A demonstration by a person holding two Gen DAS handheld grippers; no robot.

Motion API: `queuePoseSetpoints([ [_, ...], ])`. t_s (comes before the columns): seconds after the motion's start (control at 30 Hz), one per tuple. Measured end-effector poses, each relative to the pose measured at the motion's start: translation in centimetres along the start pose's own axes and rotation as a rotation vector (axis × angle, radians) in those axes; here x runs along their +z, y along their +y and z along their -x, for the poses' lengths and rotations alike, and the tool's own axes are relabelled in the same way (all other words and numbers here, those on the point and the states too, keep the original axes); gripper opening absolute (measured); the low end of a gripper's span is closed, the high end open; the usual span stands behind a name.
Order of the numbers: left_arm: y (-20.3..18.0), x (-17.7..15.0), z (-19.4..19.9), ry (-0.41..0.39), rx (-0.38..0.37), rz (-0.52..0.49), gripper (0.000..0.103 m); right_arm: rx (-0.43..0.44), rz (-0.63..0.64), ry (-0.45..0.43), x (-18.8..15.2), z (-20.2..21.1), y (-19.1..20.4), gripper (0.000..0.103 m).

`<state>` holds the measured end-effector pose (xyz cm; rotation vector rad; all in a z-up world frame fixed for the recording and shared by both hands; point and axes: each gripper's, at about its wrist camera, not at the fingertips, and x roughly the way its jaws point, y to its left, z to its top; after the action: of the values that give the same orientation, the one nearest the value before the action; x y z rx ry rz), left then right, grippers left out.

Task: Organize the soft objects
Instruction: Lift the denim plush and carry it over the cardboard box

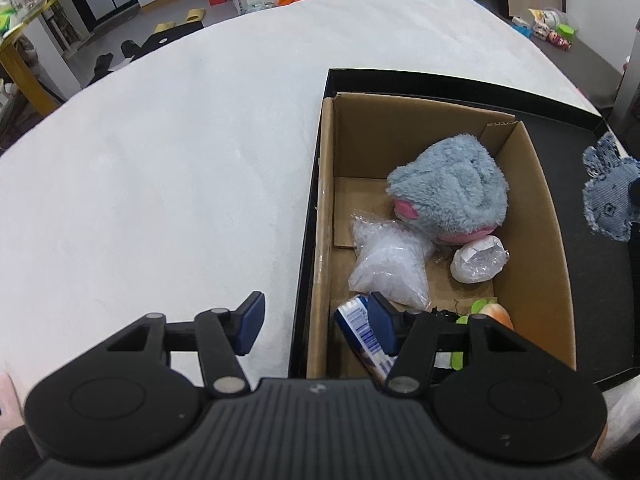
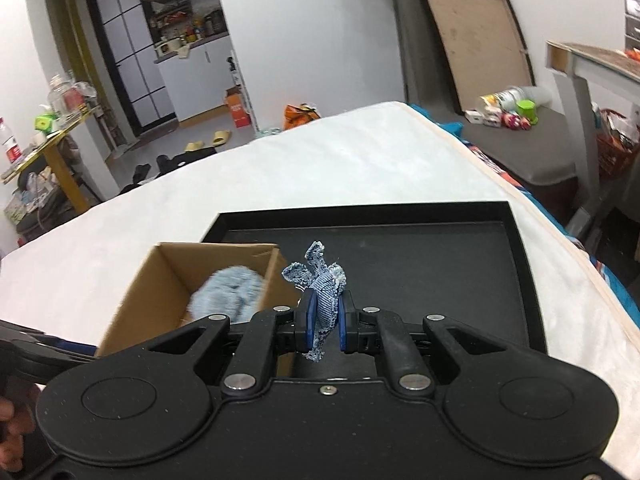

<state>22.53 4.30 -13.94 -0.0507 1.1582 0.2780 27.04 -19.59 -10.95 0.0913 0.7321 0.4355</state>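
A cardboard box (image 1: 536, 208) stands in a black tray (image 1: 600, 280) on a white bed. Inside lie a grey-blue plush toy (image 1: 452, 188), a bubble-wrap bag (image 1: 388, 264), a small wrapped white bundle (image 1: 478, 258), a blue-and-white packet (image 1: 360, 328) and an orange-and-green soft toy (image 1: 496, 314). My left gripper (image 1: 316, 326) is open and empty over the box's near left wall. My right gripper (image 2: 324, 326) is shut on a denim fabric toy (image 2: 326, 292), held above the tray (image 2: 420, 272) just right of the box (image 2: 140, 280); the toy also shows in the left wrist view (image 1: 608, 192).
The white bed (image 1: 160, 180) spreads left of and beyond the tray. Past it are floor clutter, an orange bag (image 2: 300, 114), a yellow table (image 2: 60, 152) at left, and a grey bench with small items (image 2: 516, 116) at right.
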Motion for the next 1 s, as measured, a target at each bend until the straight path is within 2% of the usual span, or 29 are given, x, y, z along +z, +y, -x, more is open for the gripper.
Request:
queuePoseSetpoints([
  [0.13, 0.4, -0.4, -0.1, 0.001, -0.035, 0.018, 0.046, 0.014, 0.021, -0.002, 0.1, 0.2, 1.6, 0.011],
  [0.3, 1.0, -0.7, -0.2, 0.003, -0.083, 0.047, 0.026, 0.028, 0.052, 0.006, -0.1, 0.1, 3.6, 0.011],
  [0.4, 1.1, -0.7, -0.2, 0.004, -0.111, 0.056, 0.022, 0.031, 0.068, 0.012, -0.2, -0.1, 4.7, 0.012],
  [0.9, 2.5, -0.8, -0.1, 0.002, -0.166, 0.093, 0.019, 0.009, 0.186, 0.062, -2.1, -1.8, 9.5, 0.012],
  [1.0, 2.8, -0.8, -0.2, 0.008, -0.182, 0.104, 0.019, 0.011, 0.217, 0.093, -2.8, -2.8, 10.4, 0.018],
])
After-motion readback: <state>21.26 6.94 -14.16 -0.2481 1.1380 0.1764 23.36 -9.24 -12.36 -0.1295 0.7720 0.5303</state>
